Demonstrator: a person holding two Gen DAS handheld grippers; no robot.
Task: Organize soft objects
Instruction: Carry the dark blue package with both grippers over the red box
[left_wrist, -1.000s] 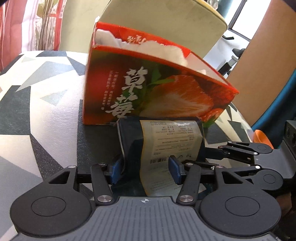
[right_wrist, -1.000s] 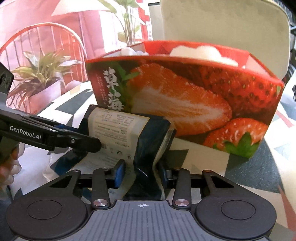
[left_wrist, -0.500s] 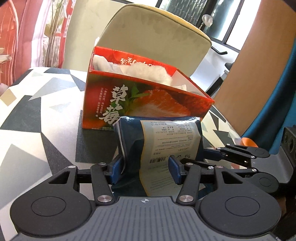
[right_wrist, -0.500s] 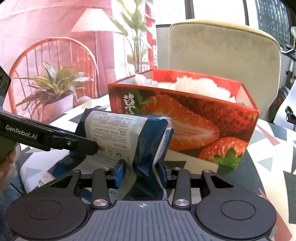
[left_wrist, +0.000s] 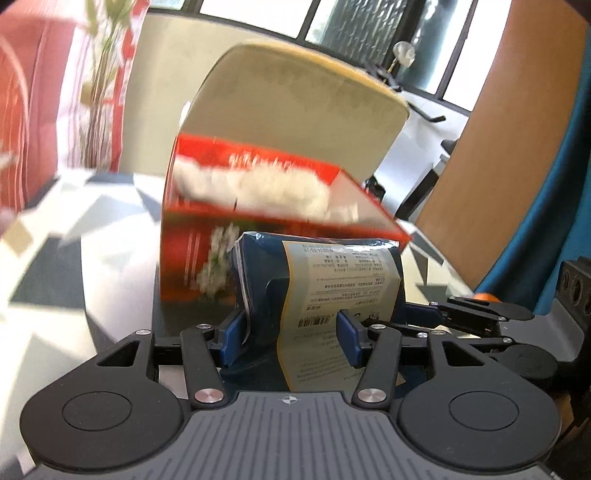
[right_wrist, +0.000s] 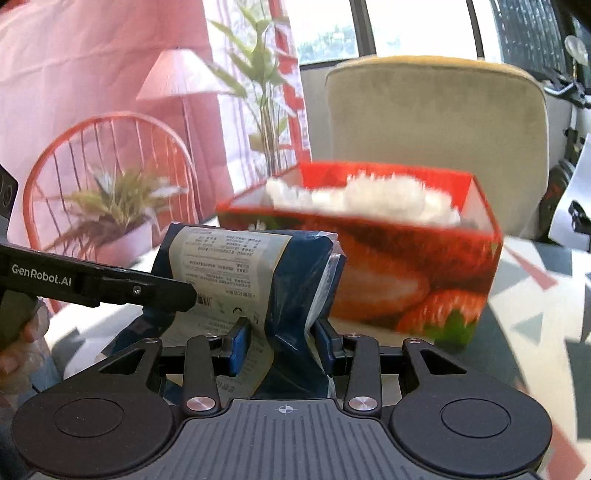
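A dark blue soft package (left_wrist: 317, 280) with a pale printed label and barcode is pinched between the blue fingers (left_wrist: 347, 336), its top end standing up beyond them. Just past it sits an open red strawberry-printed box (right_wrist: 399, 266) holding white fluffy stuffing (right_wrist: 369, 199).

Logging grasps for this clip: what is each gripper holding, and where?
Both hold the dark blue soft package: left gripper and right gripper each pinch its near end, side by side.
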